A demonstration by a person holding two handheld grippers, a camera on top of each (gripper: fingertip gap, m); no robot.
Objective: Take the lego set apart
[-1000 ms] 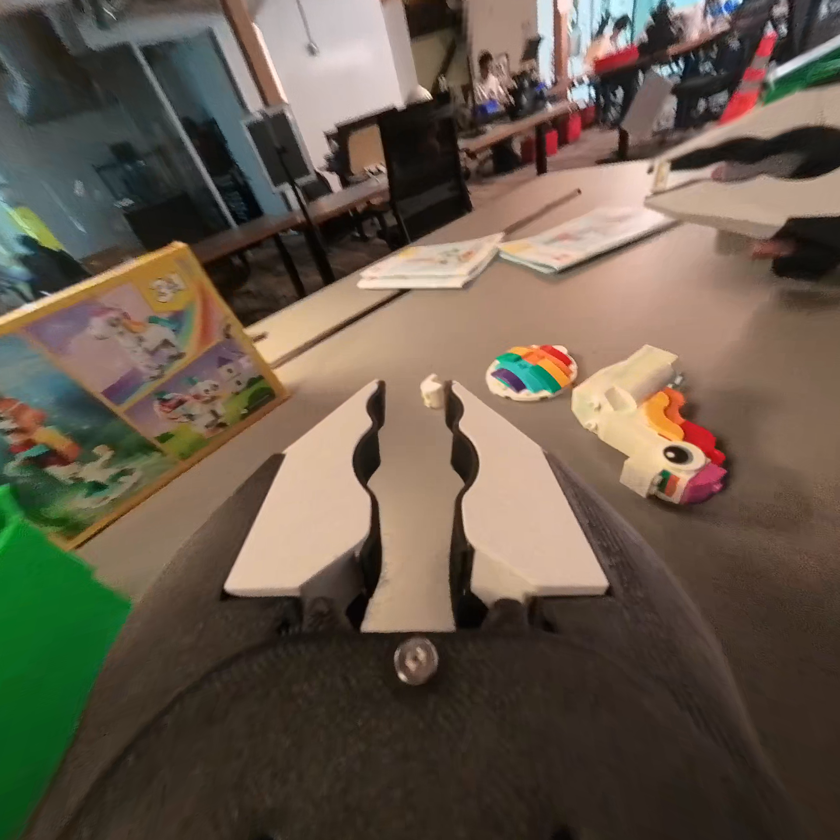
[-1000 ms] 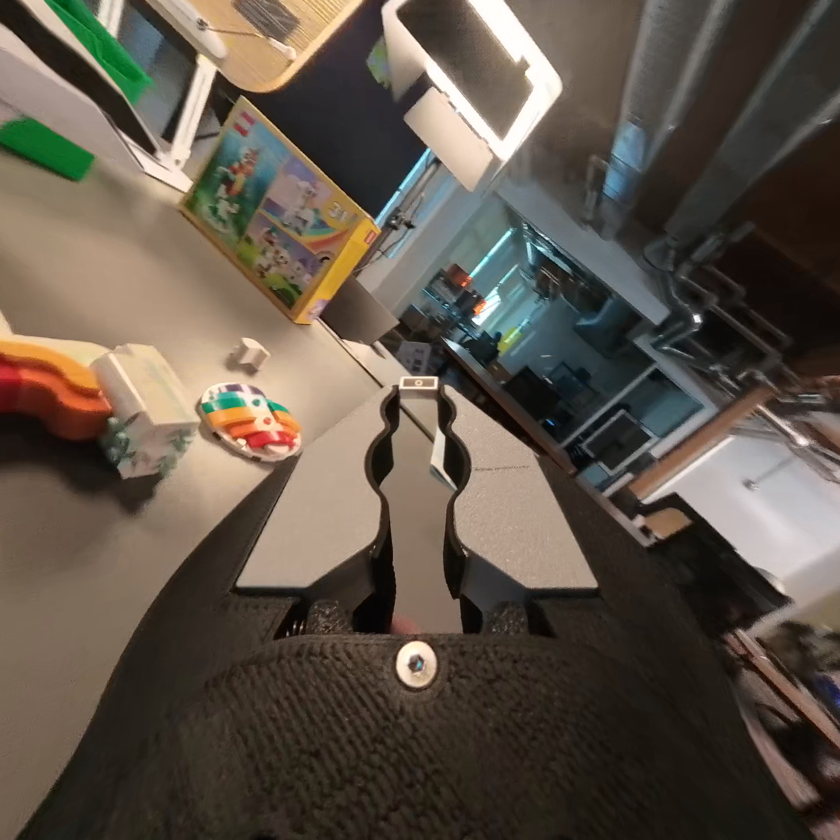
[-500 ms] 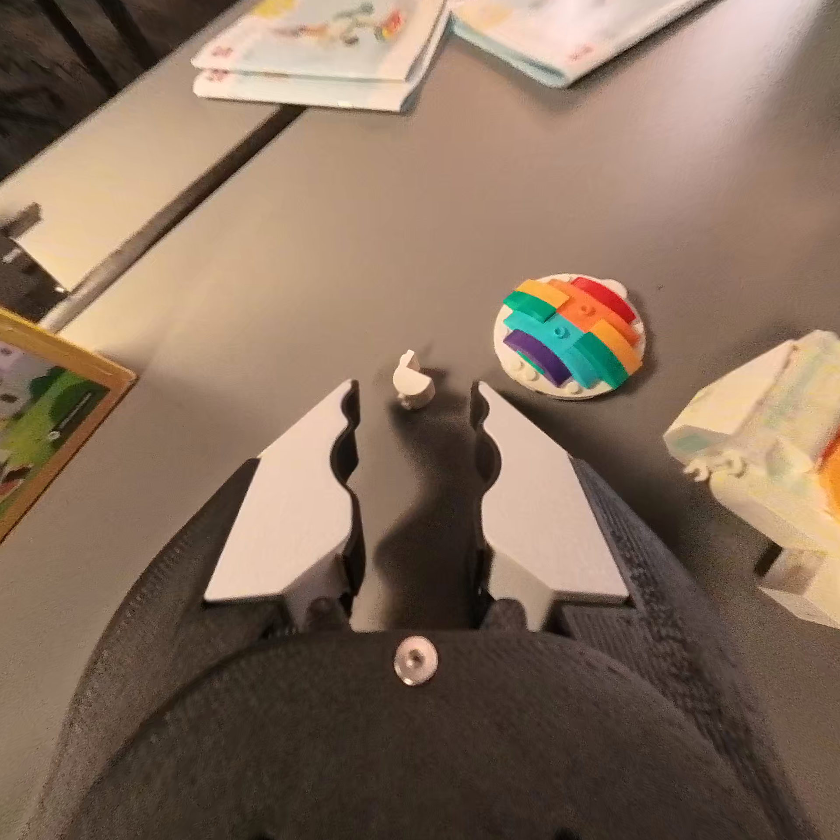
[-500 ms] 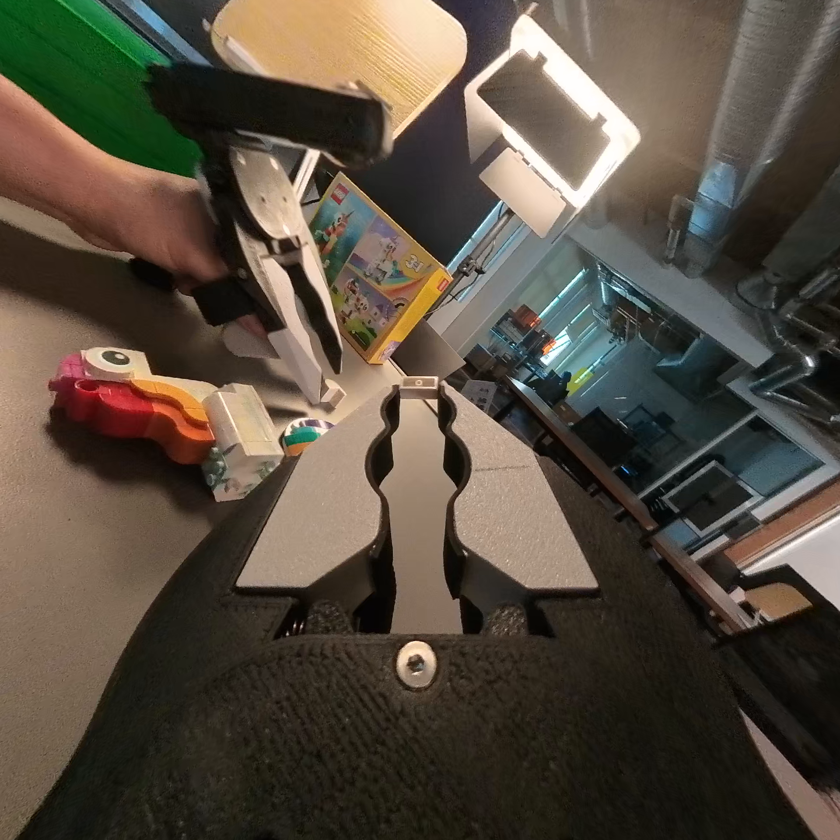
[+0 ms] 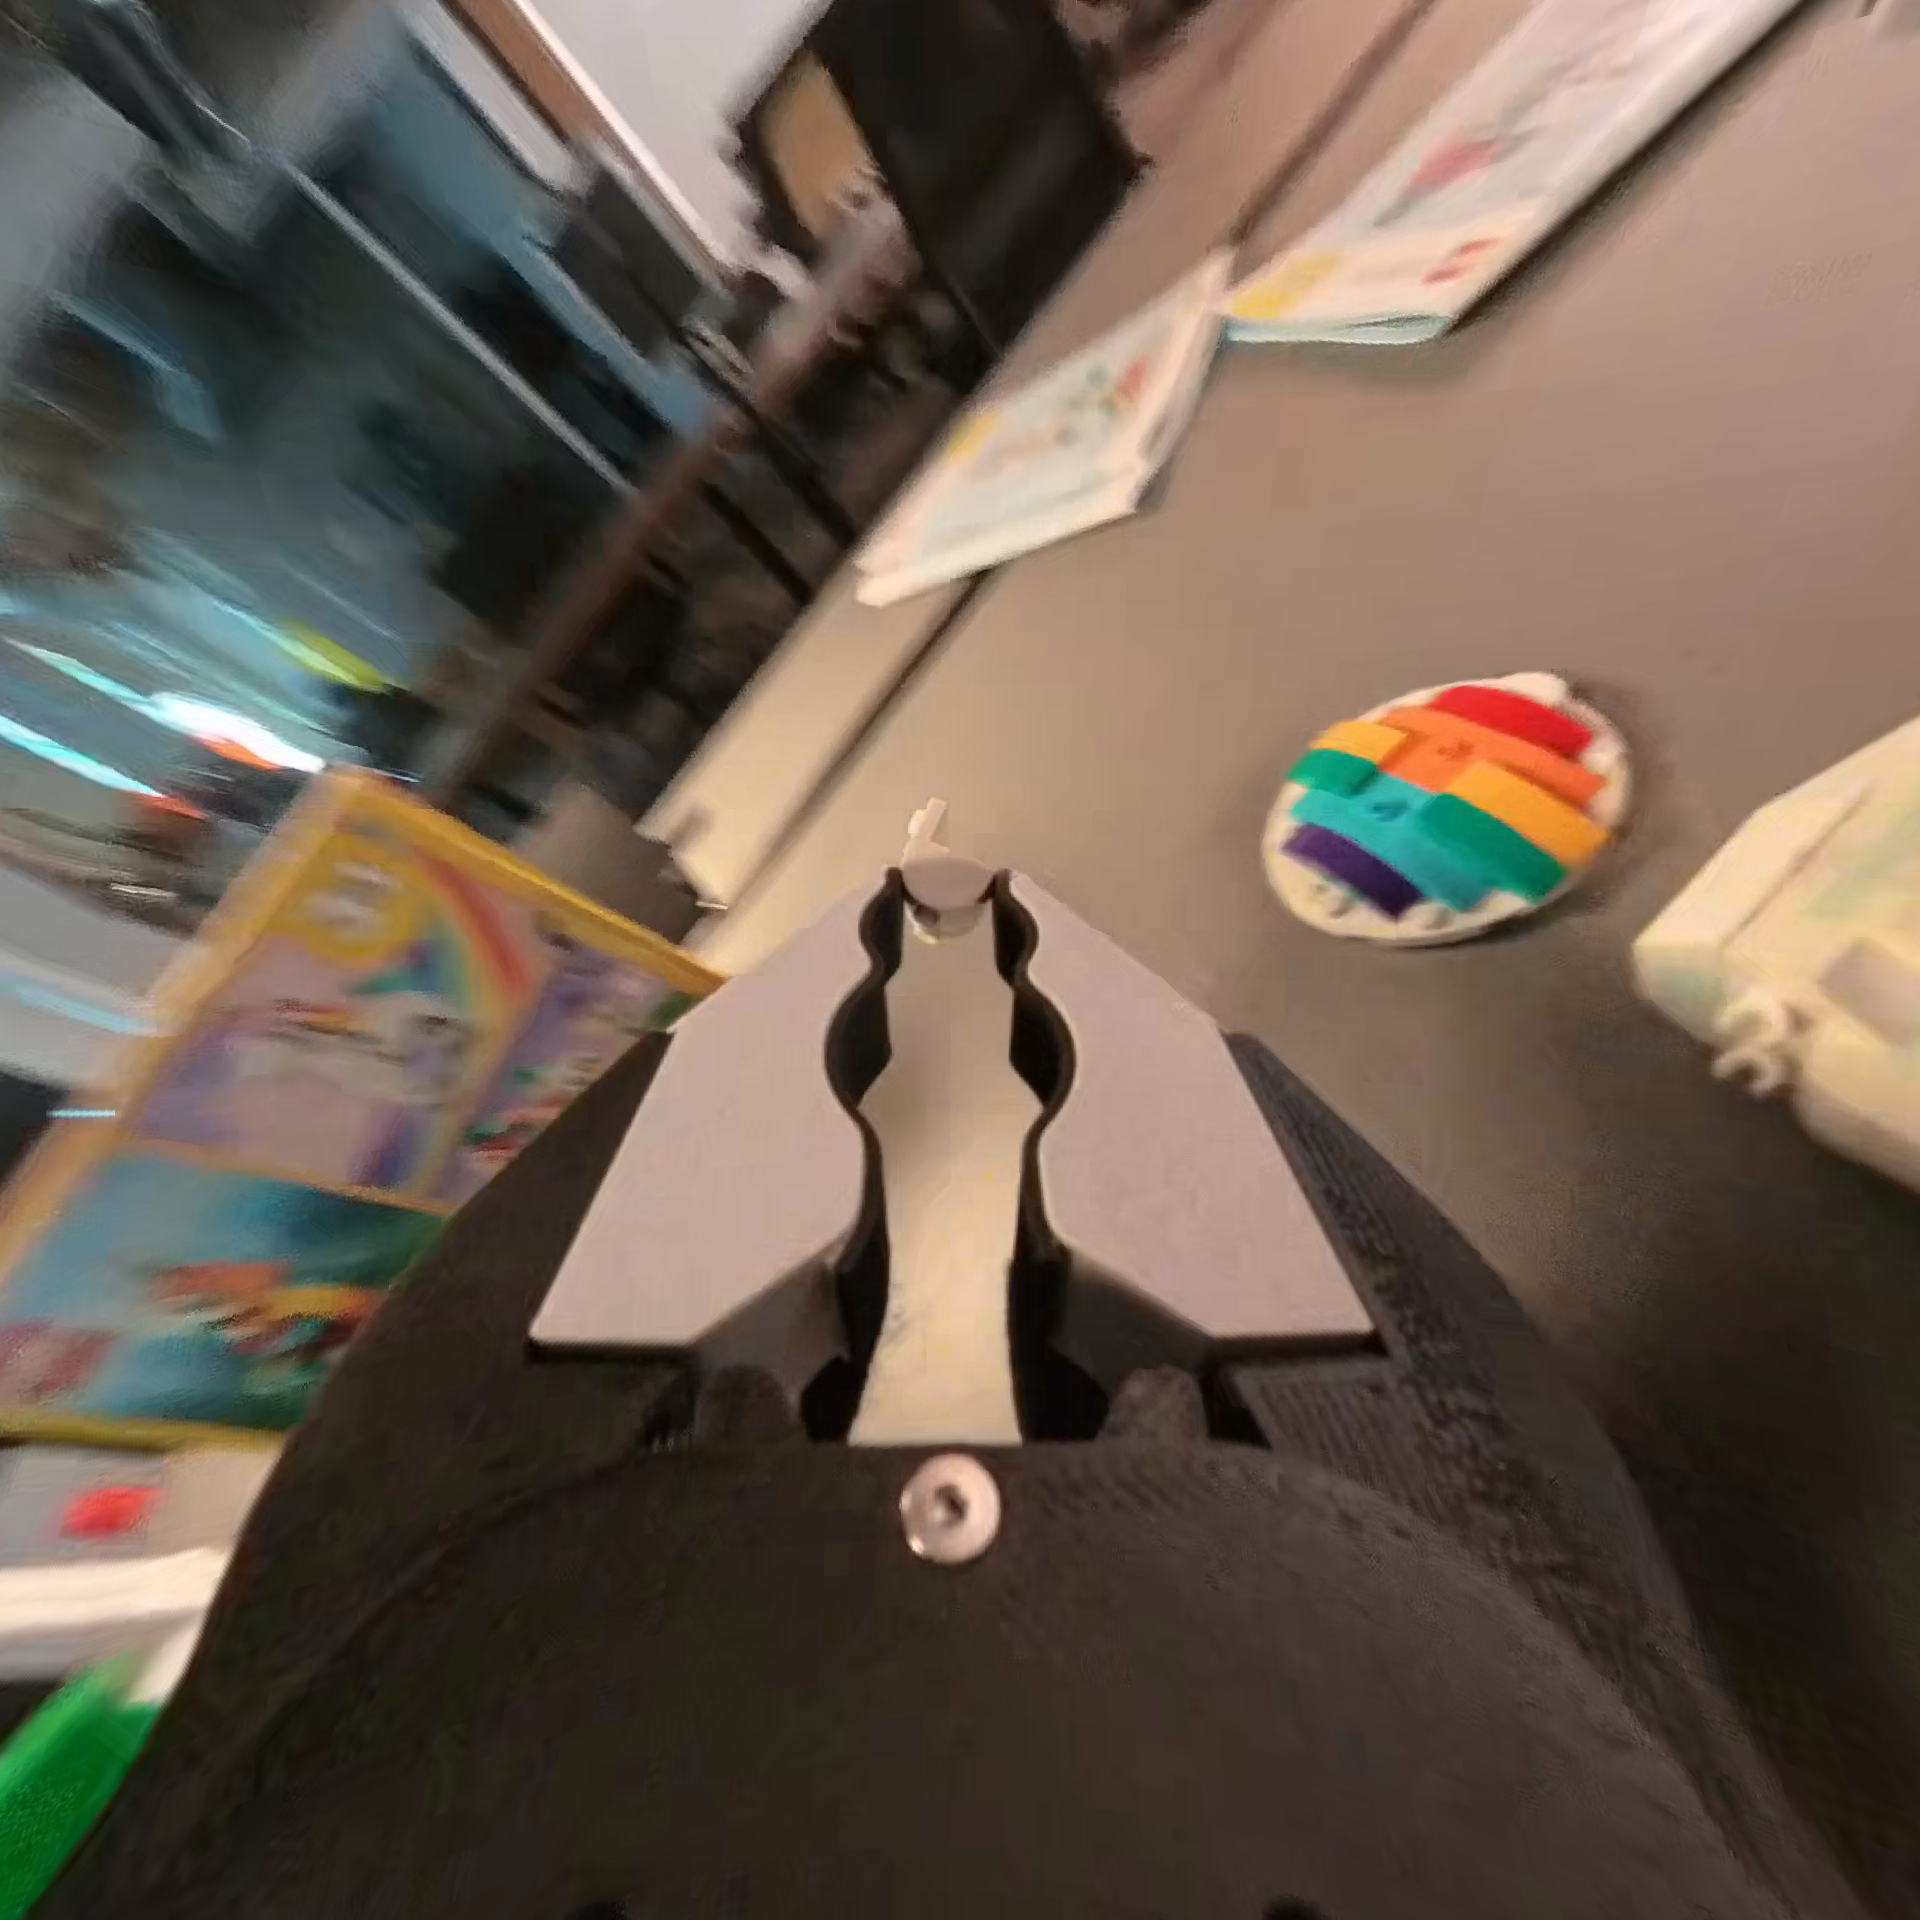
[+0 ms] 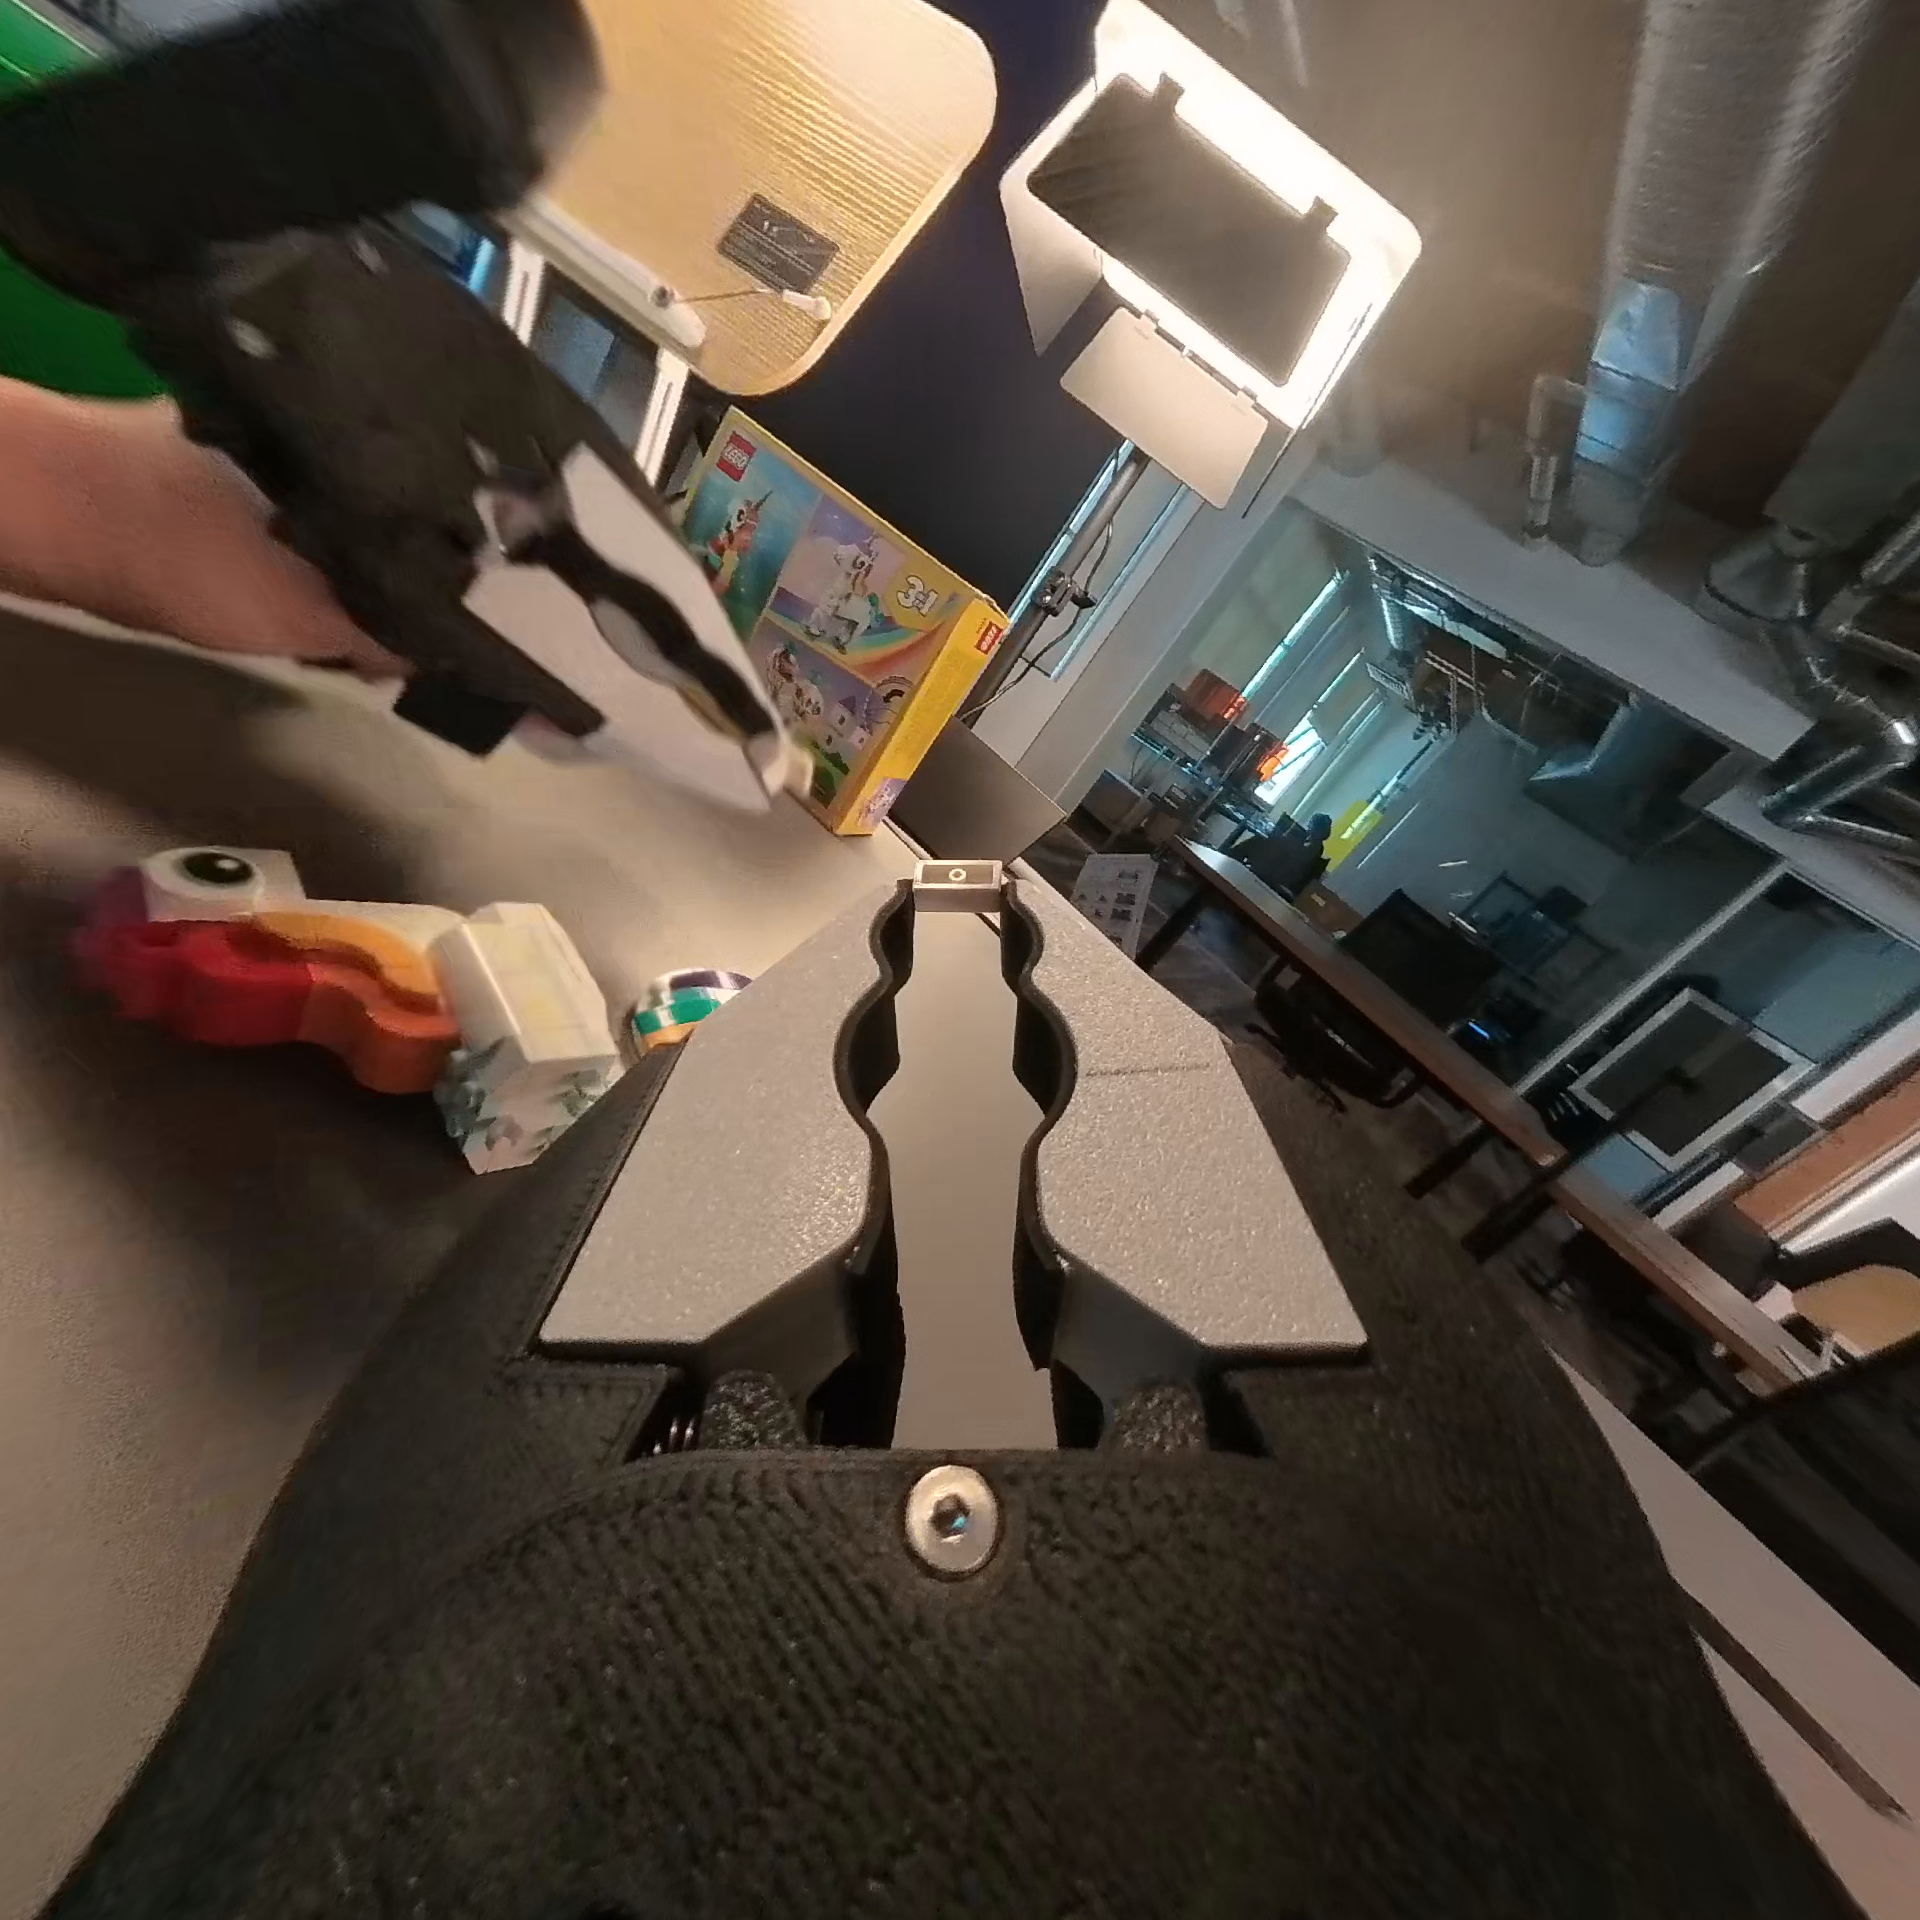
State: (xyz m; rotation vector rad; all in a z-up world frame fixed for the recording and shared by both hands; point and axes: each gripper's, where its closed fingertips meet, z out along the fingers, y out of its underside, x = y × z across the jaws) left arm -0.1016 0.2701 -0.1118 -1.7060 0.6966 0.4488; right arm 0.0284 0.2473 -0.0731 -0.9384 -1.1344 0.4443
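My left gripper [image 5: 945,902] is shut on a small white lego piece [image 5: 938,878] and holds it above the grey table [image 5: 1351,520]. The rainbow disc [image 5: 1444,810] lies to the right of it, and the white end of the unicorn head piece [image 5: 1808,987] lies at the right edge. My right gripper [image 6: 958,906] is shut on a small grey-white tile [image 6: 958,876] at its tips. In the right wrist view the unicorn head [image 6: 312,966] lies on the table at left, the disc [image 6: 681,1003] is partly hidden, and the left gripper [image 6: 774,774] hovers above them.
The lego box [image 5: 312,1091] stands at the left of the table and also shows in the right wrist view [image 6: 842,623]. Two instruction booklets [image 5: 1049,457] lie at the far side. A green block [image 5: 62,1745] sits at the near left. A person's hand [image 6: 135,530] holds the left gripper. My hands' fingertips stand some 15 cm from each other. From the left gripper's tips to the rainbow disc [image 5: 1444,810] is close to 8 cm. The unicorn head [image 6: 312,966] lies around 11 cm away from my right fingertips.
My left gripper came down over the small white piece, shut on it and lifted it off the table. My right gripper has kept its tile and barely moved.
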